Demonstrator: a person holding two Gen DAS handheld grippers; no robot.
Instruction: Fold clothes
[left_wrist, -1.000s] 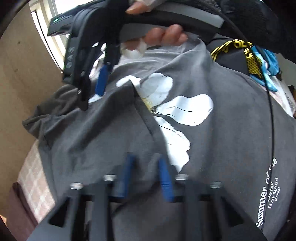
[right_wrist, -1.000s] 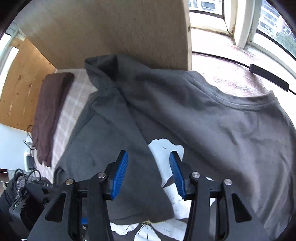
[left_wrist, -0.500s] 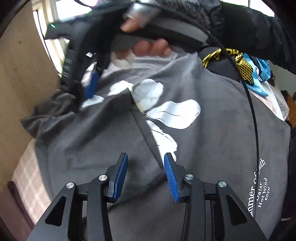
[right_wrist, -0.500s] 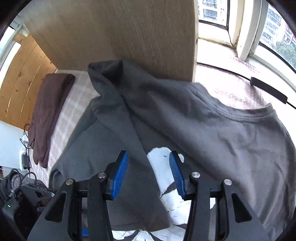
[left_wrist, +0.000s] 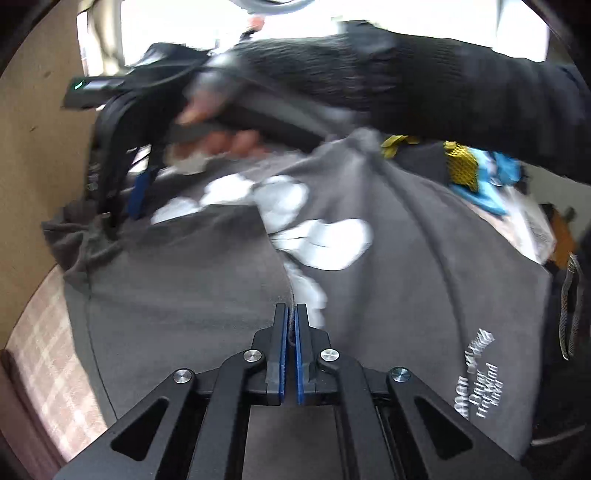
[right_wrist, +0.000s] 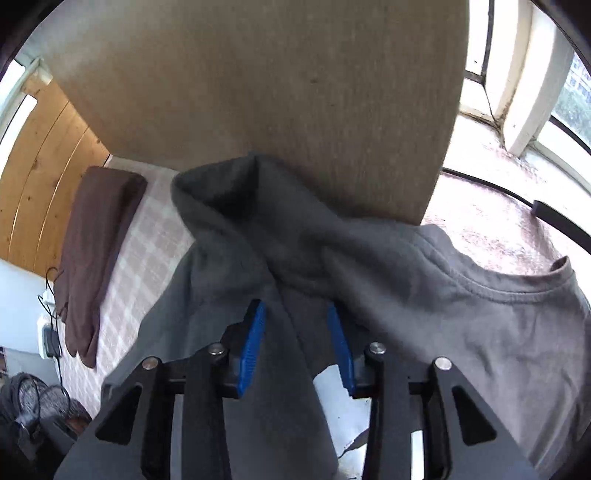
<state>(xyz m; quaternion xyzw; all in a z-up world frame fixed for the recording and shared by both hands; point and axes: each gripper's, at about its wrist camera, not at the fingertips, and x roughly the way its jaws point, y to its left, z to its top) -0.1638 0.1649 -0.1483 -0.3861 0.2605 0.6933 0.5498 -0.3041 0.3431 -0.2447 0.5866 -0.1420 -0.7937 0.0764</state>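
Observation:
A dark grey T-shirt (left_wrist: 424, 266) with a white flower print and white lettering lies spread on the bed, its left side folded over the print. My left gripper (left_wrist: 291, 314) is shut on the folded edge of the T-shirt. My right gripper (right_wrist: 297, 314) is open, its blue pads either side of a bunched ridge of the same T-shirt (right_wrist: 461, 314) near the sleeve. The right gripper also shows in the left wrist view (left_wrist: 133, 192), held in a gloved hand above the shirt's far left.
A pink checked bedsheet (right_wrist: 147, 251) lies under the shirt. A brown garment (right_wrist: 92, 251) lies at the bed's far side. A tan board (right_wrist: 277, 92) stands behind the shirt. A window sill (right_wrist: 498, 229) is to the right. Yellow and blue clothes (left_wrist: 476, 173) lie beyond.
My left gripper has shut on the shirt's folded edge. My right gripper has moved forward and down over the bunched fabric by the sleeve, still open.

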